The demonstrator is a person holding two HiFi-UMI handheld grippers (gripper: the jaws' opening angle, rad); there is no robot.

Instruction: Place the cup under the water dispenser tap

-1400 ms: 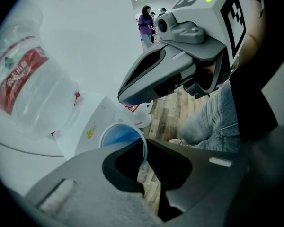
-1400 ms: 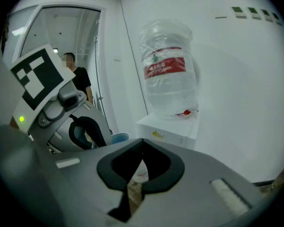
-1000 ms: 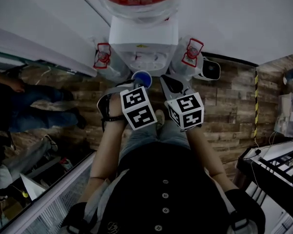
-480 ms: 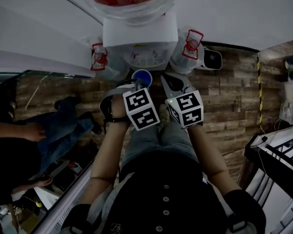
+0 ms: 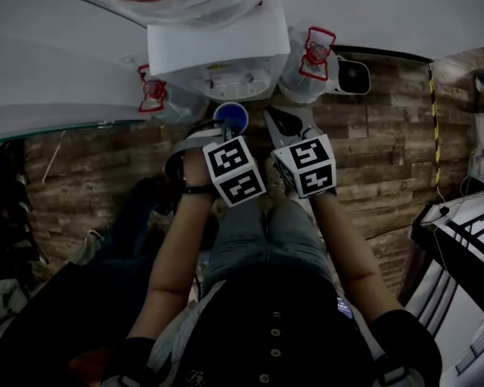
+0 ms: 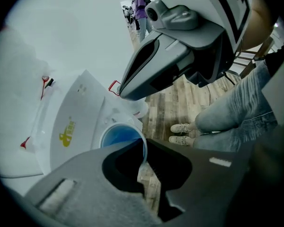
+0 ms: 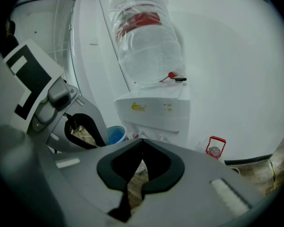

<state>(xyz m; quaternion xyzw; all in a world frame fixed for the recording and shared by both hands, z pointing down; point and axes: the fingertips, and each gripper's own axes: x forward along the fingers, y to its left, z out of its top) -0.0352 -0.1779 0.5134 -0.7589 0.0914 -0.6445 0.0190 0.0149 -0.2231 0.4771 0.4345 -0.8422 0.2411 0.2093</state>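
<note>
Cup: a small round blue plastic cup (image 5: 231,118) is seen in the upper middle of the head view, mouth up. It is carried above the brown wood-plank floor (image 5: 387,135), just in front of the dispenser's face.
Dispenser: a white box-shaped water dispenser (image 5: 218,51) fills the top centre of the head view. It is topped by a large clear bottle with a red label (image 7: 144,37). The taps are not clearly made out in any view.
Left gripper: the left gripper (image 6: 143,148) is clamped on the cup's rim, low in the centre of the left gripper view. The thin wall is pinched between the two jaws.
Right gripper: the right gripper (image 7: 143,142) has its jaws pressed together with nothing between them. In the head view it is held just right of the cup and apart from it.
Done: the cup is judged to have been picked up and brought to the dispenser's front.
Left: the cup appears to need lining up beneath a tap and setting down on the ledge there, and the rim is not yet released. Whether the cup already sits directly below a tap cannot be told.
</note>
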